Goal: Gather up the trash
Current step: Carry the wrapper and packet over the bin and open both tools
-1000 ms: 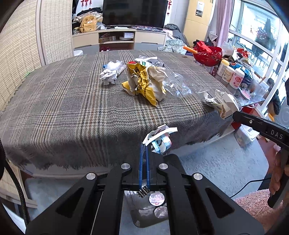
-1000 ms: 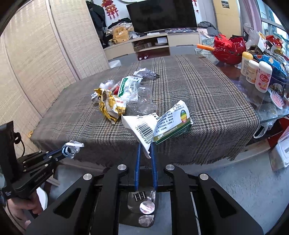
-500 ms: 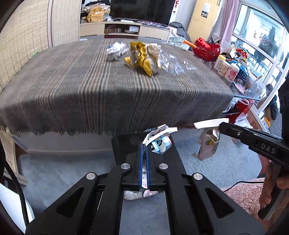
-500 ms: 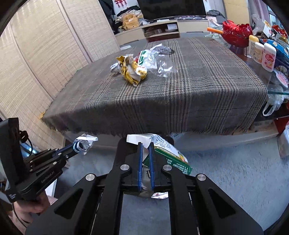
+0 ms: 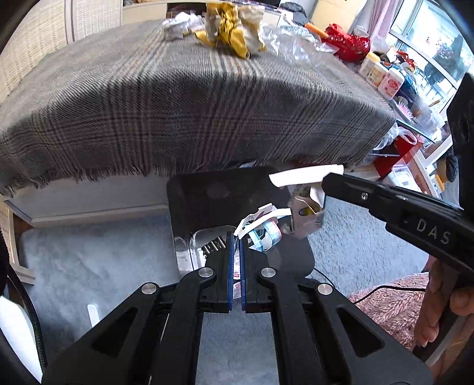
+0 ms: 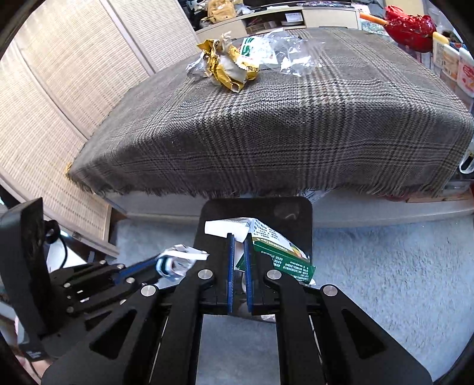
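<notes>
Right wrist view: right gripper (image 6: 240, 237) clamped on light, crushable green-and-white carton (image 6: 275, 251), near edge; left gripper (image 6: 161, 266) pinching flimsy wrapper scrap (image 6: 180, 259).

A grey plaid cloth (image 6: 296, 124) with a fringed edge covers the desk (image 5: 89, 204). Pale blue-grey carpet (image 6: 400, 281) covers the floor. Woven cream panels (image 6: 59, 88) line one wall. A low TV cabinet (image 6: 296, 14) stands beyond. Daylight enters through large windows (image 5: 429, 44).
</notes>
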A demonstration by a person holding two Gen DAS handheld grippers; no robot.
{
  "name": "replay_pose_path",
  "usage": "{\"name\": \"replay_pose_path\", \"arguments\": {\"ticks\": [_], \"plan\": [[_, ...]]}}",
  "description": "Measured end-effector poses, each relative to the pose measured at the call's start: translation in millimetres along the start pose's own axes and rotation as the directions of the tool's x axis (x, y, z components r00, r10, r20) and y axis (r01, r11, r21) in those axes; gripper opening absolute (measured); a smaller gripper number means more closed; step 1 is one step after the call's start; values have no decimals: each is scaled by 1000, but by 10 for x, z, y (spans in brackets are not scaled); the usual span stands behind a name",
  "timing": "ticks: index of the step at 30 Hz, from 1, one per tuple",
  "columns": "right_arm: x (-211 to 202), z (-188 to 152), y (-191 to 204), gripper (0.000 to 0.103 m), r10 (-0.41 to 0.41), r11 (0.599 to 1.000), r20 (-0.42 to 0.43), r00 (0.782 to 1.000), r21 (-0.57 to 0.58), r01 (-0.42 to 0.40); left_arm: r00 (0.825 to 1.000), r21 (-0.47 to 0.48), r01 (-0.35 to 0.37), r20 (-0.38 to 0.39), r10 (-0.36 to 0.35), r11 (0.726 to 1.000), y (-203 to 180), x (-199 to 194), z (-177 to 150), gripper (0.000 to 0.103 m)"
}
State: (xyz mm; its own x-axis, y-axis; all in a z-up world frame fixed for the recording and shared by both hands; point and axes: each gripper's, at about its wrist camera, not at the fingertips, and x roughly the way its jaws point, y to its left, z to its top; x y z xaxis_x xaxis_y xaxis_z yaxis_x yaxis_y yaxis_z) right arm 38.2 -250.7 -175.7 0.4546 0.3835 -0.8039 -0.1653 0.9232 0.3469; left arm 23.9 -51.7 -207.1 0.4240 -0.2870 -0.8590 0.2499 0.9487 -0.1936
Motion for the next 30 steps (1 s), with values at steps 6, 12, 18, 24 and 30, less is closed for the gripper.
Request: {"name": "replay_pose_path", "arguments": {"ticks": [6, 12, 18, 24, 30], "plan": [[186, 49, -29, 8, 31, 999, -40, 999, 21, -30, 999, -22, 12, -50, -13, 1000, 73, 242, 21, 2], [292, 99, -27, 12, 29, 999, -63, 998, 23, -28, 998, -18, -4, -71, 3, 1000, 103, 343, 62, 5], [321, 122, -67, 49, -5, 999, -67, 998, 36, 7, 997, -39, -15, -78, 12, 999, 182, 358, 57, 23], [255, 151, -142, 65, -39, 998, -42, 998, 49, 41, 998, -49, -17, -67, 14, 999, 255, 317, 43, 53], [256, 154, -156, 75, -34, 998, -50, 998, 48, 37, 999, -28, 0, -47, -2, 1000, 205, 254, 68, 68]]}}
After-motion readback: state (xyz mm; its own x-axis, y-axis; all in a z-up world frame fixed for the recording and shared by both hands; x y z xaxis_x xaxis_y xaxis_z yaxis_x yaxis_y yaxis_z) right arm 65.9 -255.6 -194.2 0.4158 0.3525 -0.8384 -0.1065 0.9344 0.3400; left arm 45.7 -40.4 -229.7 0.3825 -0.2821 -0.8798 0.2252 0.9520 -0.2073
